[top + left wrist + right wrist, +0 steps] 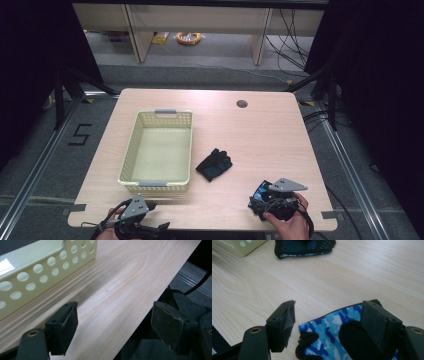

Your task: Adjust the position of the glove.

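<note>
Where the high view looks down on the pale wood-grain table [260, 130], a perforated cream plastic basket [131, 150] stands empty, a black glove [214, 165] lies just right of it, and a "5" [79, 135] is taped on the floor to its left. Along the left gripper [113, 327], jaws released over bare wood, the basket's round-holed wall rises close ahead. Along the right gripper [328, 326], jaws parted, a blue camouflage glove [329, 337] lies between them, seemingly unpinched, well right of the basket.

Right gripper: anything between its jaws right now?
Yes. In the right gripper view the blue camo glove lies on the table between the right gripper's open jaws, ungripped.
</note>
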